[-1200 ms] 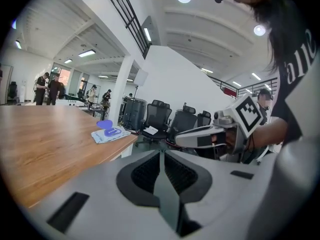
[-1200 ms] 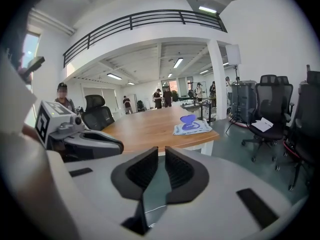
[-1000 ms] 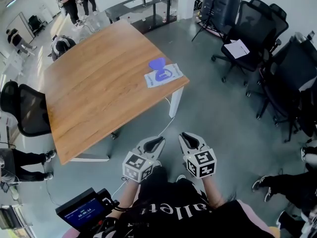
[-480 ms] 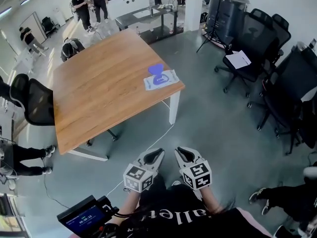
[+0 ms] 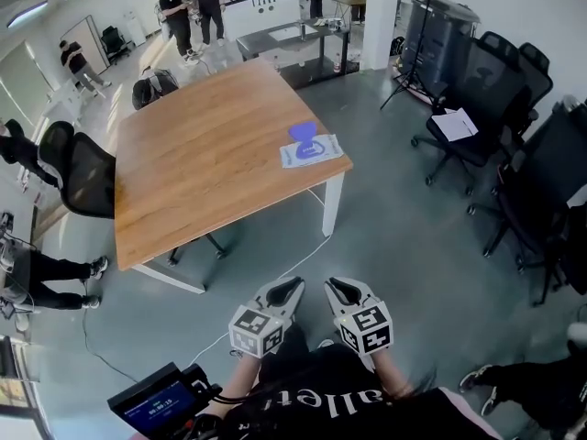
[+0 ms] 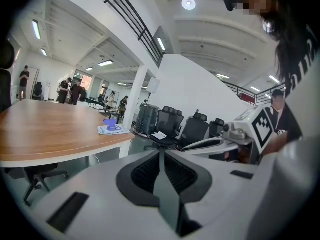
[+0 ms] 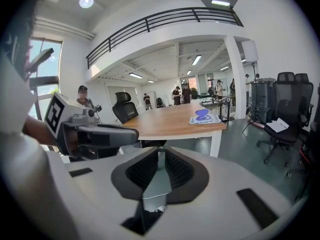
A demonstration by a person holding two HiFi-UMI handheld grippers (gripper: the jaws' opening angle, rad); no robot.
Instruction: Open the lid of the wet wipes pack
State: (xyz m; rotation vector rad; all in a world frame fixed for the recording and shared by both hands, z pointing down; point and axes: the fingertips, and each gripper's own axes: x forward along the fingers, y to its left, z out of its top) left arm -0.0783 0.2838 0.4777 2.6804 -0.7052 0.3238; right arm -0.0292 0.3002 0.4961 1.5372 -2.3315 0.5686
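The wet wipes pack (image 5: 312, 150) lies flat near the right corner of the wooden table (image 5: 202, 163), far in front of me; its purple lid (image 5: 304, 134) stands up from it. The pack is small in the left gripper view (image 6: 112, 129) and in the right gripper view (image 7: 204, 118). My left gripper (image 5: 295, 285) and right gripper (image 5: 335, 285) hang side by side close to my body, over the floor, well short of the table. The left gripper (image 6: 160, 151) and the right gripper (image 7: 160, 150) each have their jaw tips together, with nothing between them.
Grey floor lies between me and the table. Black office chairs (image 5: 495, 90) crowd the right side, and another chair (image 5: 78, 177) stands at the table's left. A white cable (image 5: 307, 246) trails from the table leg. People stand at the back (image 5: 188, 7).
The head view has swung, so the table and pack sit slightly further right in the picture. Both grippers stay side by side before my body, jaws unchanged.
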